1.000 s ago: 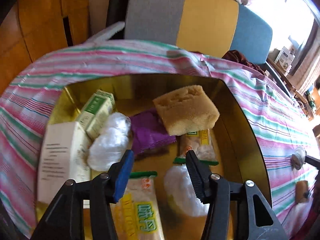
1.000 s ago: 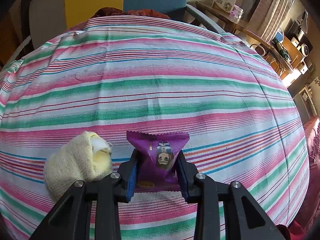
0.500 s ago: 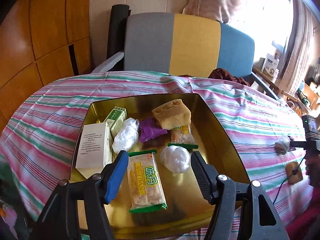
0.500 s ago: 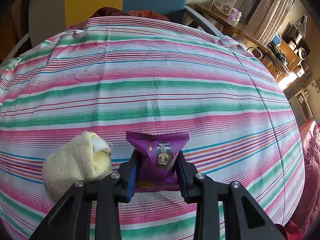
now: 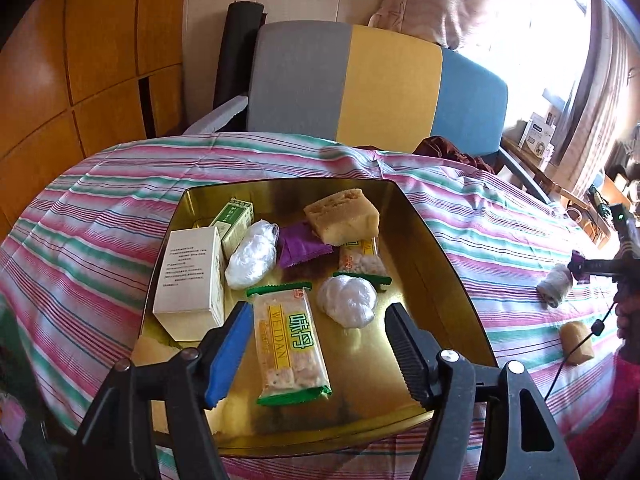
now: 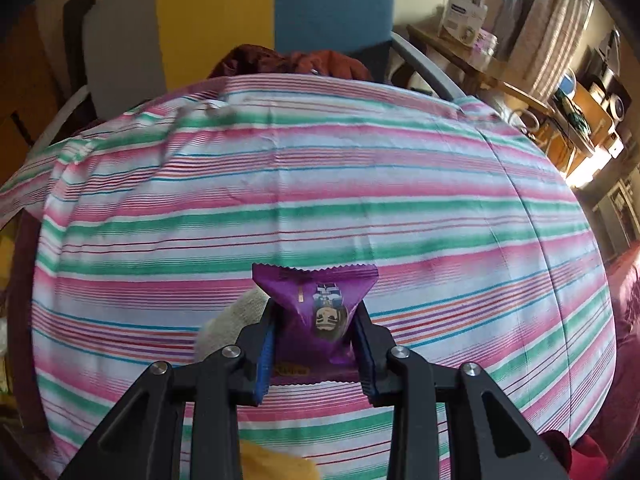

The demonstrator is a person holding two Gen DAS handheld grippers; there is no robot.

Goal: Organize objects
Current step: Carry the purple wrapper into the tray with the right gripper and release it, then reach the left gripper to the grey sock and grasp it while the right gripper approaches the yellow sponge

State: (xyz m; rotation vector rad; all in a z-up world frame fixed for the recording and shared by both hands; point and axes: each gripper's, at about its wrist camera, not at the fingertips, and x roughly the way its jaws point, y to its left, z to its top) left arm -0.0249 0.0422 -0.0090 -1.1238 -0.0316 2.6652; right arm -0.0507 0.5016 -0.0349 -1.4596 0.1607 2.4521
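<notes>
While the left gripper (image 5: 316, 348) gapes (above the tray (image 5: 440, 276)), right fingers (image 6: 266, 354) clamp a purple packet (image 6: 316, 316).

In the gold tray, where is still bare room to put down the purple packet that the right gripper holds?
The tray is bare along its right wall, beside the white bundle, and at the near right corner past the Weidan bar. The left and far parts are crowded, around the white box and sponge.

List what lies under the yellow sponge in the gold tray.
The yellow sponge rests on a corner of the purple packet and the top of a small green-trimmed snack pack. The tray floor beneath is hidden.
</notes>
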